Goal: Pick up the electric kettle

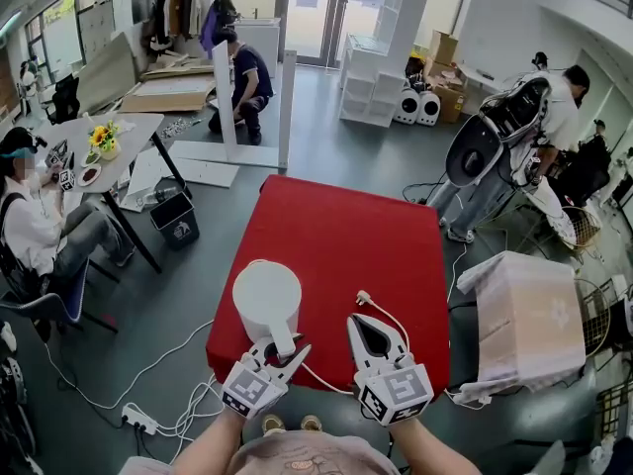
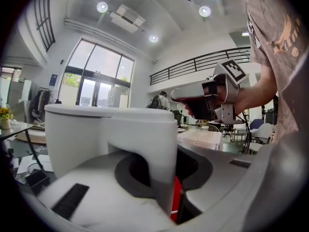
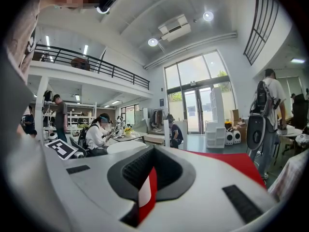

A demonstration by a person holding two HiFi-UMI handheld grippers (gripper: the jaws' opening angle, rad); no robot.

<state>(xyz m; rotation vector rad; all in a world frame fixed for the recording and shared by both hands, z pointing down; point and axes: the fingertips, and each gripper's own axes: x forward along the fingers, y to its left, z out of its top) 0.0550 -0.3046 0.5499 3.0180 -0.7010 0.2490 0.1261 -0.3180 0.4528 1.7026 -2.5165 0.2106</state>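
A white electric kettle [image 1: 267,300] stands near the front left corner of the red table [image 1: 336,226]. Its handle [image 1: 284,342] points toward me. My left gripper [image 1: 283,354] is shut on that handle; in the left gripper view the handle [image 2: 157,149] runs down between the jaws, with the kettle body [image 2: 87,134] just beyond. My right gripper [image 1: 360,323] rests to the kettle's right, shut and empty. In the right gripper view its jaws [image 3: 149,178] meet, with the kettle's top [image 3: 126,147] off to the left.
A white cord with a plug [image 1: 364,297] lies on the table beside the right gripper. A covered box [image 1: 529,320] stands at the right of the table. People sit and work at a desk [image 1: 129,137] and on the floor behind.
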